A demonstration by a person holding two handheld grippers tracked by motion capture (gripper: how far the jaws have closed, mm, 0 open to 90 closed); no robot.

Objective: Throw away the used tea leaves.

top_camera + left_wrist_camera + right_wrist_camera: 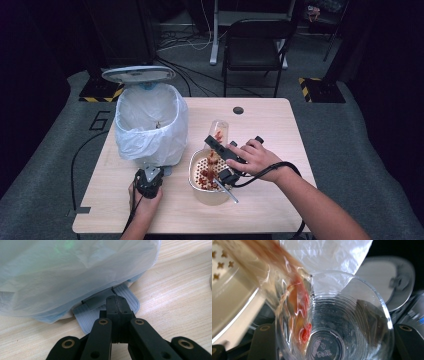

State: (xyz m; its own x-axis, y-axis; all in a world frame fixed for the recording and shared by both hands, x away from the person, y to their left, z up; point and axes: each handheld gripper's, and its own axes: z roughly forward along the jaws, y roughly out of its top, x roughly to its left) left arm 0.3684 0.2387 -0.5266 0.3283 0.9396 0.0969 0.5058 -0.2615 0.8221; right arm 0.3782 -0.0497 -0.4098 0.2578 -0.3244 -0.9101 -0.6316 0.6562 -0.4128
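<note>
Mid-pour at frame centre: right gripper (pixel 218 148) clamped on tilted clear cup (pixel 218 131), red bits (pixel 208 170) mostly landed in strainer (pixel 196 159), few left inside. Left gripper (pixel 117 305) closed empty, pressing bin pedal (pixel 87 315), lower left.

Your right tool (pixel 223 161) grips a clear, glossy plastic cup (pixel 342 322), ribbed at its wall. The bin liner (pixel 70 272) looks like thin, crinkled, translucent film. Your worktop (pixel 270 125) is pale matt wood grain. The left tool (pixel 117 305) is matt black.
</note>
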